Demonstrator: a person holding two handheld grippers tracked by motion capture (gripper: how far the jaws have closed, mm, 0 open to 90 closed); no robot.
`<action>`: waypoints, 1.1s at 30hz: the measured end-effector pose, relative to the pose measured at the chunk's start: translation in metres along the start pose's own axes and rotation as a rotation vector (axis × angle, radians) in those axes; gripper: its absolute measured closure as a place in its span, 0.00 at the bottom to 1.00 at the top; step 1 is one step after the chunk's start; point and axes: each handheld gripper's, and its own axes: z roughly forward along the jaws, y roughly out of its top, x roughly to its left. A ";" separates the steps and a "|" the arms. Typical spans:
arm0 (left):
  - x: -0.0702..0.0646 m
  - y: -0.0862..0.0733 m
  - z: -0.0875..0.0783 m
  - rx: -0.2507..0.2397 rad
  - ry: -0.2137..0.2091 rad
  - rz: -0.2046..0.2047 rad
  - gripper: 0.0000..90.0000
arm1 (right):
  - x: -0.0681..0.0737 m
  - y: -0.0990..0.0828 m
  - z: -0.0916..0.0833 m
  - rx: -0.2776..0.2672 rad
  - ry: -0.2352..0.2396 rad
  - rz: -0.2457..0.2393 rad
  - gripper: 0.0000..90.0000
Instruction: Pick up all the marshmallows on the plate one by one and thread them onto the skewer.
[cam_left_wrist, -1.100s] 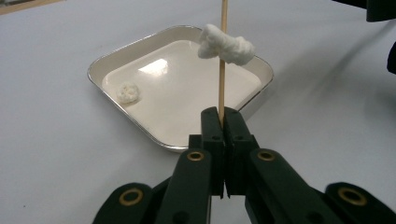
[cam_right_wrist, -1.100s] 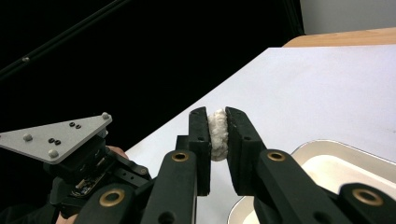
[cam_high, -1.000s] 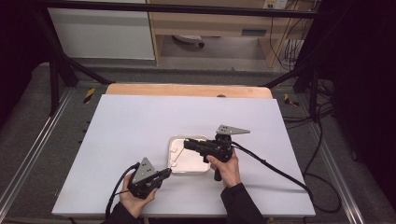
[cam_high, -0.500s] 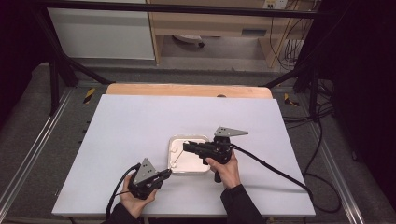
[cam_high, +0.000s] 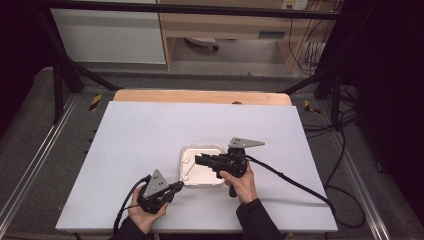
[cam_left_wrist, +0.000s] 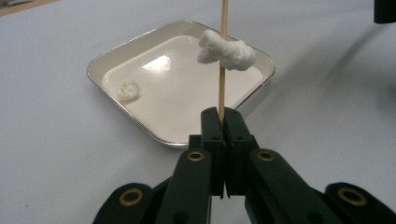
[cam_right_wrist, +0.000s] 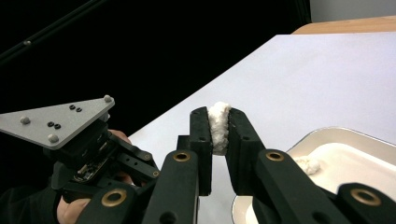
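While the thin wooden skewer stands upright from my left gripper, its jaws are pressed together on the lower end of the stick, and a lumpy, cottony white puff sits threaded partway up it. Behind it lies the tray, a shallow square dish with rounded corners, a glossy cream floor and a thin metallic rim; one small crumbly white piece rests loose on its floor near one side. My right gripper has its jaws nearly together, pinching another soft white piece that bulges slightly above the tips. From the right gripper view the tray's rim lies below the jaws, with a white lump inside.

Seen from the high view, the tray sits near the middle of the smooth white table, slightly toward my side. The right gripper reaches over the tray, and the left gripper is just beside the tray's near-left corner. I see broad bare surface to the left, right and far side, ending in a wooden strip along the far edge.
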 end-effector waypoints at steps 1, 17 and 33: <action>0.000 0.000 0.000 0.000 0.002 0.002 0.99 | 0.000 0.000 0.000 0.001 0.000 0.001 0.92; 0.000 0.001 0.000 0.012 -0.003 0.020 0.99 | 0.000 -0.003 0.002 0.017 0.012 0.009 0.92; 0.000 0.001 0.001 0.030 -0.007 0.014 0.99 | 0.000 -0.007 0.004 0.041 0.012 0.002 0.92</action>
